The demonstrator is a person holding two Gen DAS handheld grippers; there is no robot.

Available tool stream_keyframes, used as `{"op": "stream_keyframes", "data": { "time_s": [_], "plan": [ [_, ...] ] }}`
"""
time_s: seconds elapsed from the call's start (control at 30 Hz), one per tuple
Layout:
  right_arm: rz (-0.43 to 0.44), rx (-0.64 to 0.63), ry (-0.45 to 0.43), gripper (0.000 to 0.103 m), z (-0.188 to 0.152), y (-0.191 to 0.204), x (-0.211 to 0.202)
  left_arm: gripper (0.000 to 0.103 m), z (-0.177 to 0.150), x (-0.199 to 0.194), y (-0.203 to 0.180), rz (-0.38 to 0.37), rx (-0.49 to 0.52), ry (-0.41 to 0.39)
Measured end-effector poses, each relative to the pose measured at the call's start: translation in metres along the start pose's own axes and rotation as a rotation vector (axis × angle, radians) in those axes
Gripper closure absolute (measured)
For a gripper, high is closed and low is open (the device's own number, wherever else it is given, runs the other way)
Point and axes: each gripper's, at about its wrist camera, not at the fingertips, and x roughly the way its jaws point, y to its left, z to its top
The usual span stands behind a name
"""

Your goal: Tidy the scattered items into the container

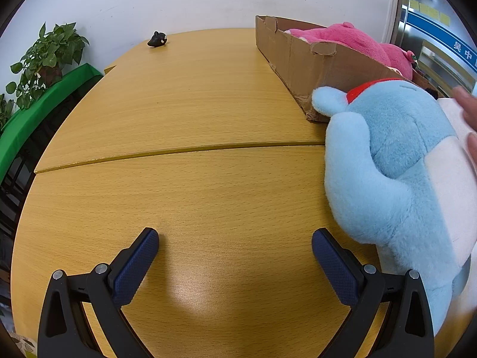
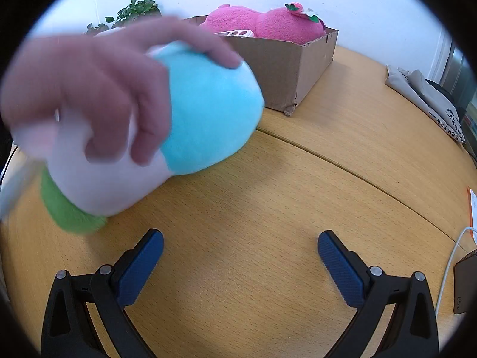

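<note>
A blue and white plush toy [image 1: 396, 173] lies on the wooden table to the right of my left gripper [image 1: 235, 238], which is open and empty. In the right wrist view the same plush [image 2: 205, 104] lies up and left of my open, empty right gripper [image 2: 241, 240], and a bare hand [image 2: 98, 89] grips it from above. A cardboard box [image 1: 301, 59] stands behind the plush and holds a pink plush [image 1: 345, 38]. The box [image 2: 286, 65] and the pink plush [image 2: 268, 24] also show in the right wrist view.
A small black object [image 1: 157, 39] sits at the table's far edge. A potted plant [image 1: 47, 59] stands on a green ledge at the left. A grey bag [image 2: 429, 101], a white cable [image 2: 450, 265] and a dark charger [image 2: 463, 286] lie at the right.
</note>
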Motion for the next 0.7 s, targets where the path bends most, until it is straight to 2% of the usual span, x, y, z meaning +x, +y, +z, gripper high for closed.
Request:
{"op": "stream_keyframes", "data": {
  "time_s": [0.7],
  "plan": [
    [-0.002, 0.003, 0.000, 0.000, -0.0001, 0.0000, 0.0000, 0.000, 0.0007, 0.0013, 0.0010, 0.000, 0.000, 0.000]
  ]
}}
